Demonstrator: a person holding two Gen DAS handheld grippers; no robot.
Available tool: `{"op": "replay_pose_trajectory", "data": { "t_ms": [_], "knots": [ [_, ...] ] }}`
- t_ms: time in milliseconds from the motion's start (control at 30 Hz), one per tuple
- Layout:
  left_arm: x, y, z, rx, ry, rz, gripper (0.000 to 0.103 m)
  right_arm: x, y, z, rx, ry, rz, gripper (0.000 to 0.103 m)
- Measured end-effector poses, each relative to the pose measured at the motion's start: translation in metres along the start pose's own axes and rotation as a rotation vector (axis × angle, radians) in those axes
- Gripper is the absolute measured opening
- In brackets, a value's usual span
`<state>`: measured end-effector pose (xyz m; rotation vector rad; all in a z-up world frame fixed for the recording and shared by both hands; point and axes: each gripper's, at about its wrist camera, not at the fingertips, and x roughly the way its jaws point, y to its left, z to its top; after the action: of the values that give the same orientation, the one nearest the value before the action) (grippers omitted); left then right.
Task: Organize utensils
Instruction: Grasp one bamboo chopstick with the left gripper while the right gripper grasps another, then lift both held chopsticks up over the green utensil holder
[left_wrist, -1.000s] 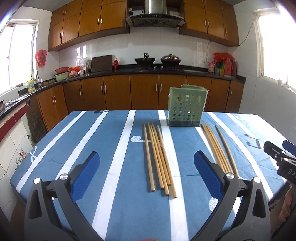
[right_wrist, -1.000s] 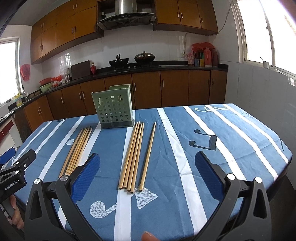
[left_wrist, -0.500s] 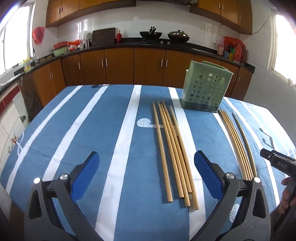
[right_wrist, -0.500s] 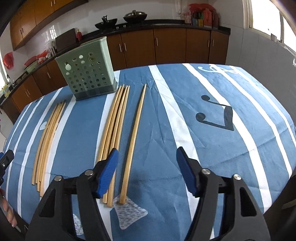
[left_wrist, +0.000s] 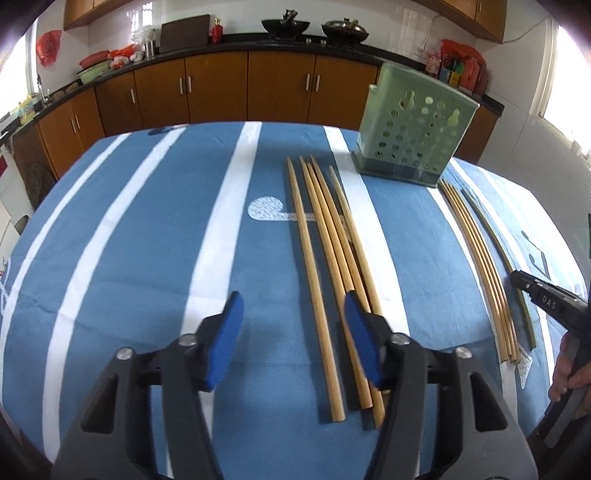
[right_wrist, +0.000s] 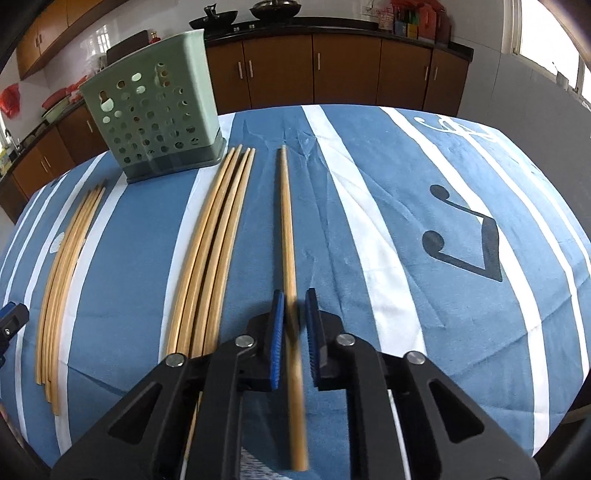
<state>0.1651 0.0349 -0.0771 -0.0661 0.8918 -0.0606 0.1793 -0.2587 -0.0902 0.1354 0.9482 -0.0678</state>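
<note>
Your right gripper (right_wrist: 294, 310) has its blue pads nearly together around the lone chopstick (right_wrist: 286, 221), close on either side; actual contact isn't clear. That stick lies on the tablecloth (right_wrist: 388, 221), long axis running 6 to 12 o'clock, tip toward the green holder (right_wrist: 151, 110) at 10 o'clock. Your left gripper (left_wrist: 293, 314) is spread wide, straddling the leftmost stick of the left bundle (left_wrist: 332, 258).

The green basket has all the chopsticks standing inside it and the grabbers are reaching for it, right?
Not quite. The right wrist view shows the chopsticks lying flat on the blue striped tablecloth beside the green basket, not inside it. The right gripper straddles one lone chopstick.
</note>
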Motion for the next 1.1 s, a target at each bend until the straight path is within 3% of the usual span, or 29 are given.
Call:
{"op": "replay_pose_trajectory", "data": {
  "t_ms": [100,267,667,1100],
  "knots": [
    [0.012,-0.002,0.001,0.002,0.046,-0.008,0.026,0.000,-0.003,0.002,0.002,-0.001,-0.004,0.009],
    [0.022,-0.004,0.004,0.020,0.060,0.005,0.008,0.003,-0.002,0.007,-0.003,-0.007,-0.009,0.009],
    [0.049,0.023,0.041,-0.011,0.029,-0.025,0.008,0.016,-0.023,0.027,0.049,-0.036,-0.049,0.008],
    [0.027,0.029,0.015,-0.043,0.023,-0.045,0.009,-0.001,-0.024,0.002,0.059,-0.027,-0.009,0.009]
  ]
}}
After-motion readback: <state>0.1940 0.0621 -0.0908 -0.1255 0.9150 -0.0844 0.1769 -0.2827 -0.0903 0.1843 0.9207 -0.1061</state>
